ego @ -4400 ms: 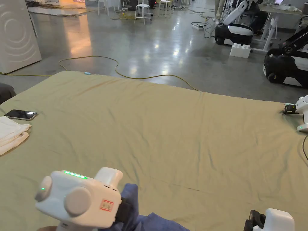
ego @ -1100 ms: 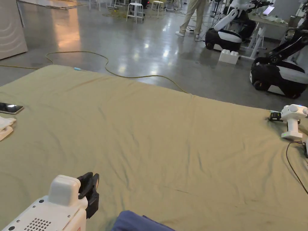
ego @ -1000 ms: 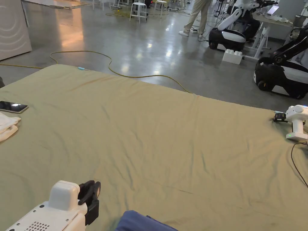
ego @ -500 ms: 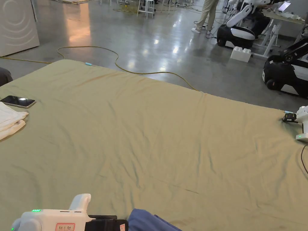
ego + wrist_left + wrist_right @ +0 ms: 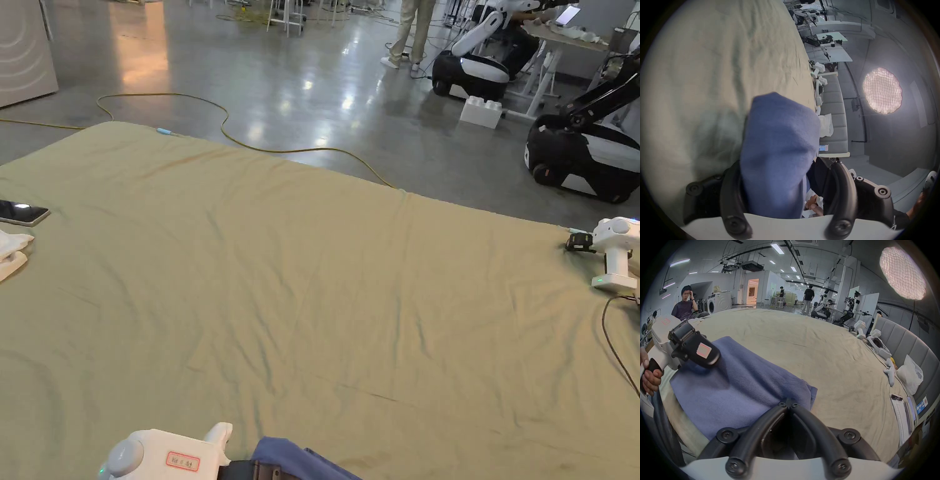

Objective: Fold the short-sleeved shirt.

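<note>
The shirt (image 5: 740, 382) is blue, of soft knit cloth, and lies bunched in a loose fold at the near edge of the bed (image 5: 818, 353), on the tan sheet. Its far side is draped up in a rounded hump (image 5: 779, 146), while the near right corner (image 5: 808, 394) lies flat with doubled layers showing at the edge. In the head view, a small blue part (image 5: 300, 462) shows at the bottom.

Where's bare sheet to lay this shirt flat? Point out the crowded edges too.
The wide middle of the olive sheet is bare, from the blue shirt at the near edge to the far edge. Crowded: the left edge with the phone and white cloth; the right edge with a spare handheld device and cable.
</note>
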{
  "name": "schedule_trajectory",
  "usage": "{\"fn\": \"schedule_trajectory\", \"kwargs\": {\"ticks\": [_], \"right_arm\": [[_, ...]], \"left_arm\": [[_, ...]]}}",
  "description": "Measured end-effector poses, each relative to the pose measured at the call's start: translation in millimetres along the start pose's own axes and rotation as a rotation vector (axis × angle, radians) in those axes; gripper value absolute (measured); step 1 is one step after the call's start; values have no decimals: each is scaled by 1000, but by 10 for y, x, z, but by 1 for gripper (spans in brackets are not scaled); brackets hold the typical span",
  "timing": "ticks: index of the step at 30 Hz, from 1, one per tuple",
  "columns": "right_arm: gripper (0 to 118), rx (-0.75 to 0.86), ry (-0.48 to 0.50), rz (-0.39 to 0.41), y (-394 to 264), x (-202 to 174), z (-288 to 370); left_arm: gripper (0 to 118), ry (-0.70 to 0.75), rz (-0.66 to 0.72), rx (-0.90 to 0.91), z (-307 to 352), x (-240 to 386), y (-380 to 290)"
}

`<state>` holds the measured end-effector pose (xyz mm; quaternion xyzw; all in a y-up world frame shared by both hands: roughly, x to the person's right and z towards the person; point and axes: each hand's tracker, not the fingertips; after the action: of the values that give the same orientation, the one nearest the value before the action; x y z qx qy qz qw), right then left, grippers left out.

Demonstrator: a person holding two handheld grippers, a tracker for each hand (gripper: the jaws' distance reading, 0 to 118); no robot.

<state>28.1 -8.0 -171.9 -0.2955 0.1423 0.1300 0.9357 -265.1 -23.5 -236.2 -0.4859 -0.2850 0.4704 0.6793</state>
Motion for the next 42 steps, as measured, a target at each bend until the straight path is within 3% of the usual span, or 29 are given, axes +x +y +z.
{"fn": "schedule_trajectory", "kwargs": {"ticks": [2,3,6,9,11,17,29,33,39,40,42], "right_arm": [[0,-2,5,-8,0,20,-1],[0,-1,10,-19,0,32,0],[0,3,25,-24,11,21,6],[0,5,18,0,112,-21,55],[0,49,37,-26,209,17,118],[0,183,-4,-91,808,388,229],[0,359,-118,-93,1763,1271,300],[0,371,-143,-106,1783,1379,354],[0,339,-153,-115,1638,1380,333],[0,330,-149,-117,1612,1374,326],[0,321,-147,-116,1565,1359,318]], "left_arm": [[58,20,-23,-7,-22,34,-19],[32,33,-27,-8,-13,40,-29],[25,66,-9,3,33,76,-85],[22,5,7,49,139,161,-176],[22,-53,55,67,312,94,-123],[22,5,34,128,1157,313,35],[22,383,51,306,3431,327,529],[22,513,66,330,3810,398,501],[23,690,162,312,4027,-121,717],[28,754,202,315,4030,-182,710],[55,792,219,311,4054,-300,734]]}}
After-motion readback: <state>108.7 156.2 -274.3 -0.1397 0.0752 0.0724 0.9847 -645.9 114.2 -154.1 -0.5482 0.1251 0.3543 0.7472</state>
